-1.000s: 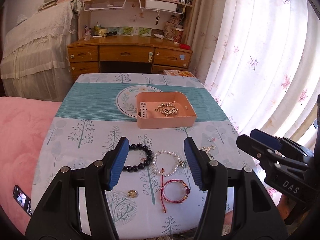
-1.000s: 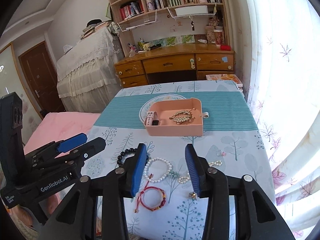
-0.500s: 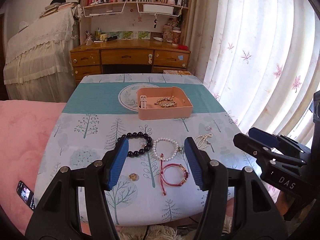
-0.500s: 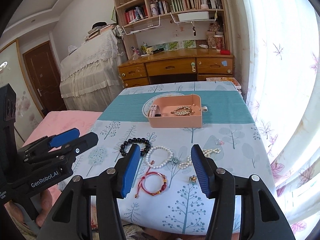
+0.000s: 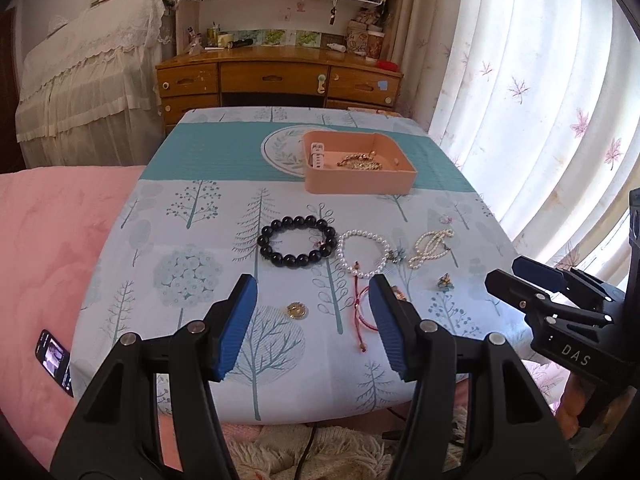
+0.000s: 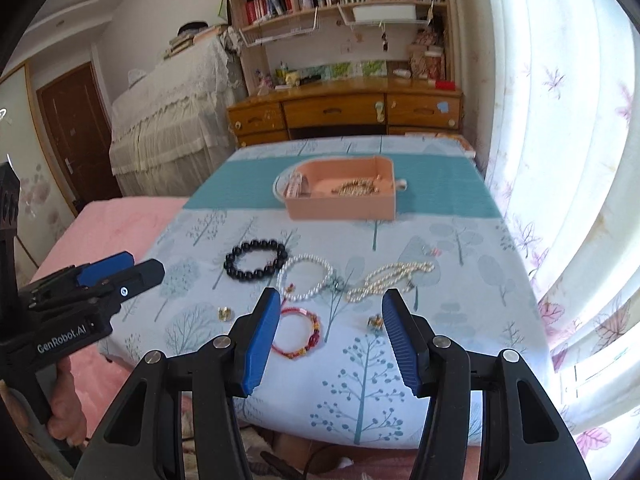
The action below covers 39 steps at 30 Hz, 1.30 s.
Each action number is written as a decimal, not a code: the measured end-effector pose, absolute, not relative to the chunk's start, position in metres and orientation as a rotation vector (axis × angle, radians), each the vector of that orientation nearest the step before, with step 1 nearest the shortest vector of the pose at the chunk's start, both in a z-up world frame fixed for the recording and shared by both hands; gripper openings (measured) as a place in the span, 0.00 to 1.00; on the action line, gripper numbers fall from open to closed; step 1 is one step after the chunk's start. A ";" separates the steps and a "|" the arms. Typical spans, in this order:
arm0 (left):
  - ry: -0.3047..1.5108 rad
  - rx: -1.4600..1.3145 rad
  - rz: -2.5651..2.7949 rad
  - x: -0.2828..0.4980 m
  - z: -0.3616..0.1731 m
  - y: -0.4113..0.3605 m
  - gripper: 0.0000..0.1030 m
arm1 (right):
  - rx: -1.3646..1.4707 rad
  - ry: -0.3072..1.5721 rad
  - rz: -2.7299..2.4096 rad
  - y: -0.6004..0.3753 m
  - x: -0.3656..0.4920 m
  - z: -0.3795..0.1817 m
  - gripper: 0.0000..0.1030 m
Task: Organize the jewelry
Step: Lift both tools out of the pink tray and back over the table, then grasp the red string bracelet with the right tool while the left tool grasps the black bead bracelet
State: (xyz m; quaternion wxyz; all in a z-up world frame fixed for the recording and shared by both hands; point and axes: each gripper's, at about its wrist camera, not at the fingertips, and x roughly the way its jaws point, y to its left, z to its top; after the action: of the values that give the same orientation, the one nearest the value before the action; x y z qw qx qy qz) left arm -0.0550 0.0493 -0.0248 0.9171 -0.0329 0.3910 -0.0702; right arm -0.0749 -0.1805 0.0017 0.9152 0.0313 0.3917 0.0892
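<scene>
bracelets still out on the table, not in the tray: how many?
3. Black bead bracelet at the left of the row, round pearl bracelet beside it, red cord bracelet nearer the table edge. The pearl strand to the right looks longer, possibly a necklace.

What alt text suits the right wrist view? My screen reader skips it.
Open right gripper over a tree-print tablecloth, empty above a red cord bracelet. Beyond lie a black bead bracelet, two pearl pieces and a pink tray.

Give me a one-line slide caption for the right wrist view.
Open right hand-held gripper poised above the red bracelet, with black bead bracelet, pearl strands and pink tray beyond.
</scene>
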 end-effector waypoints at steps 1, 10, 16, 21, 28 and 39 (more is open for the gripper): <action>0.821 -0.066 -0.143 -0.053 -0.030 0.051 0.54 | 0.069 0.836 0.193 -0.180 -0.071 -0.005 0.52; 0.929 -0.072 -0.153 -0.028 -0.070 0.066 0.54 | 0.136 1.094 0.267 -0.173 -0.027 -0.075 0.52; 0.973 -0.069 -0.155 -0.005 -0.083 0.068 0.54 | 0.062 1.155 0.282 -0.152 -0.001 -0.105 0.49; 1.011 -0.094 -0.150 0.020 -0.093 0.075 0.54 | -0.010 1.200 0.287 -0.136 0.024 -0.124 0.39; 1.068 -0.122 -0.111 0.069 -0.102 0.088 0.54 | -0.121 1.207 0.266 -0.124 0.041 -0.136 0.10; 1.218 -0.113 -0.090 0.134 -0.129 0.087 0.39 | -0.082 1.126 0.291 -0.134 0.050 -0.117 0.10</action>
State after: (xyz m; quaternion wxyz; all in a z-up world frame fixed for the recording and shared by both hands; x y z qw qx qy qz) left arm 0.1335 0.0865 -0.1292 0.8177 -0.0531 0.5716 -0.0421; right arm 0.0502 -0.1338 -0.1173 0.8349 -0.0387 0.5316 0.1374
